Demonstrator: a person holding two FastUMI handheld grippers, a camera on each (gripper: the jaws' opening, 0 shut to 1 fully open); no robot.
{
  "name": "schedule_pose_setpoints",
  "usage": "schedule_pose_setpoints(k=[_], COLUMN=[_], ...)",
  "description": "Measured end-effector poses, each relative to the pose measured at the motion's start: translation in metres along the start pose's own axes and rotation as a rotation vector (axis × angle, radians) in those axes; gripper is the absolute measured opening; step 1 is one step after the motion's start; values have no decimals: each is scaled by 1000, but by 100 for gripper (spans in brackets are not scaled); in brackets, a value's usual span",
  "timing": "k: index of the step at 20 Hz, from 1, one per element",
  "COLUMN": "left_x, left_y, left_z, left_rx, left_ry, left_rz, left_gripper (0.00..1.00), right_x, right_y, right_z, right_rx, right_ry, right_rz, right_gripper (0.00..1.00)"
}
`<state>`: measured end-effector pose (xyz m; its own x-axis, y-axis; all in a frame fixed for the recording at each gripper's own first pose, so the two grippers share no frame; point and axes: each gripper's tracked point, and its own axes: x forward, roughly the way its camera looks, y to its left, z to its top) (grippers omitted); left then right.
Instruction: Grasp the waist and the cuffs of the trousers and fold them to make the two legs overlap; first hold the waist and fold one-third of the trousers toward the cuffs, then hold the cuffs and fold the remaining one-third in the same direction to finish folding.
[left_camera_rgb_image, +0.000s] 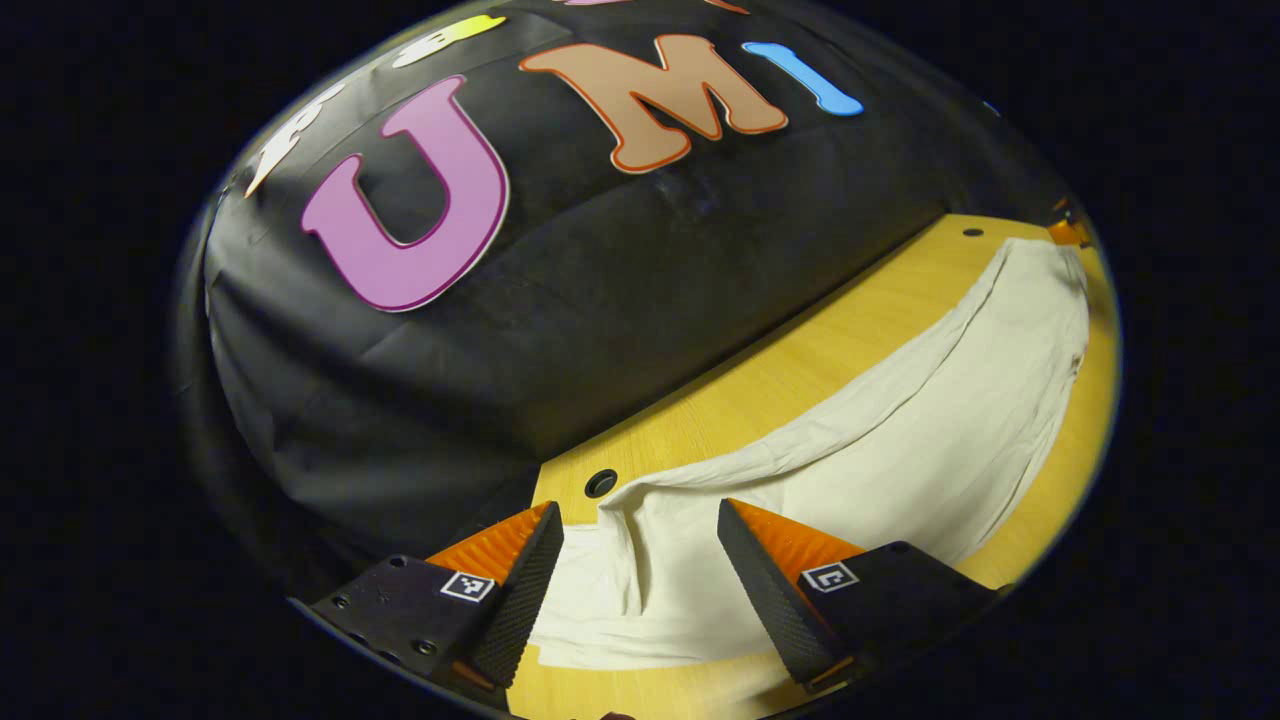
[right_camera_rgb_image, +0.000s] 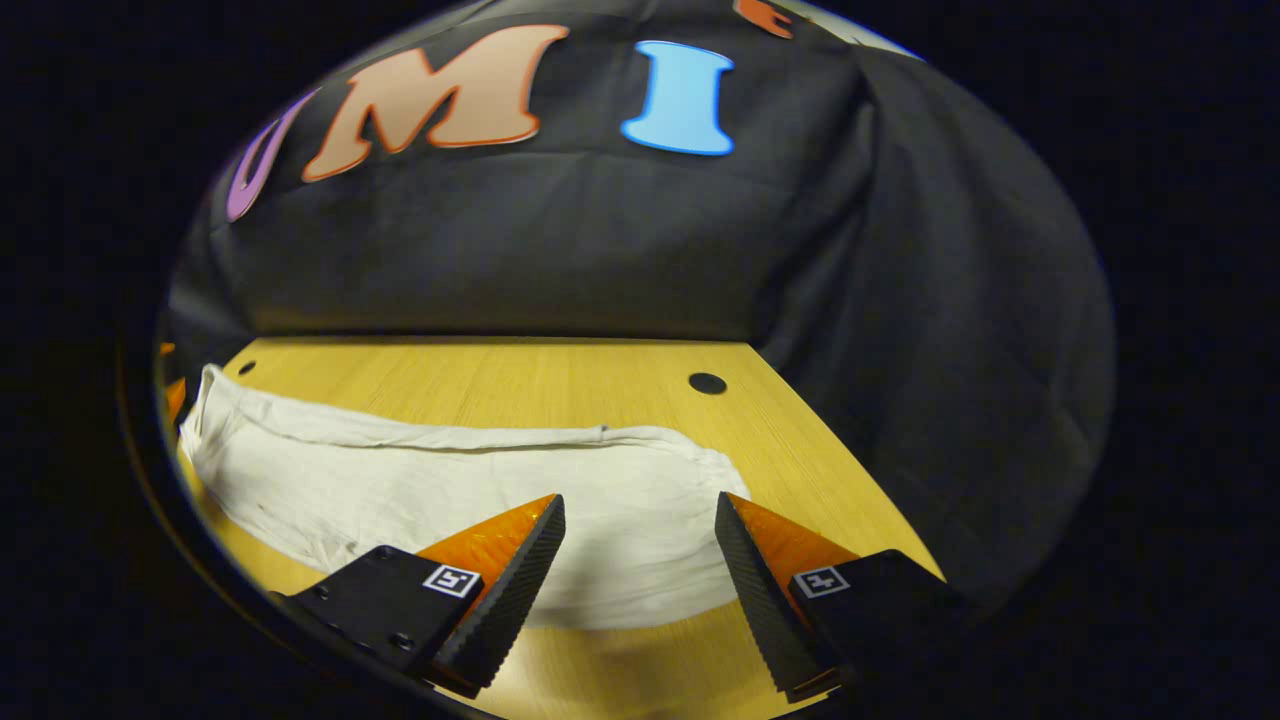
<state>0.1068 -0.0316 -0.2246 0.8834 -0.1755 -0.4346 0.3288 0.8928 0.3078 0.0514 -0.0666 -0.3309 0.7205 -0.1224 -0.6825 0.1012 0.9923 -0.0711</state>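
Cream-white trousers (left_camera_rgb_image: 900, 440) lie lengthwise on the wooden table (left_camera_rgb_image: 800, 350), legs laid over each other. In the left gripper view, my left gripper (left_camera_rgb_image: 640, 525) is open just above a rumpled end of the trousers, cloth showing between its fingers without being pinched. In the right gripper view, the trousers (right_camera_rgb_image: 420, 490) stretch left across the table (right_camera_rgb_image: 520, 385), and my right gripper (right_camera_rgb_image: 640, 520) hovers open over their near right end. Which end is the waist I cannot tell.
The black cloth wall (right_camera_rgb_image: 560, 240) closes off the table's far side and right side. Small round holes (right_camera_rgb_image: 707, 383) sit in the tabletop near the back edge, another hole (left_camera_rgb_image: 601, 483) beside the trousers' end. Bare wood lies behind the trousers.
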Motion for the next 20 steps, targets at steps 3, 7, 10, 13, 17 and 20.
schedule_pose_setpoints(k=[3, 7, 10, 13, 17, 20], left_x=[-10, -22, -23, -26, -38, -39], left_y=[1, -3, 0, 2, 11, 12], left_z=[6, 20, 25, 28, 17, 15], left_rx=[-93, -202, -254, -259, -274, -286], left_ry=[-14, -15, -23, -19, -8, 2], left_rz=[11, -6, -14, -1, 19, 23], left_gripper=[95, 95, 95, 95, 96, 96], right_x=[-3, 8, 22, 25, 30, 30], right_y=[-28, -41, -35, -37, -48, -50], right_z=[-13, -41, -72, -83, -86, -84], right_rx=[95, 226, 355, 414, 408, 423], right_ry=[38, 122, 211, 244, 261, 274], right_rz=[-75, -95, -108, -146, -173, -146], right_gripper=[98, 100, 99, 98, 79, 43])
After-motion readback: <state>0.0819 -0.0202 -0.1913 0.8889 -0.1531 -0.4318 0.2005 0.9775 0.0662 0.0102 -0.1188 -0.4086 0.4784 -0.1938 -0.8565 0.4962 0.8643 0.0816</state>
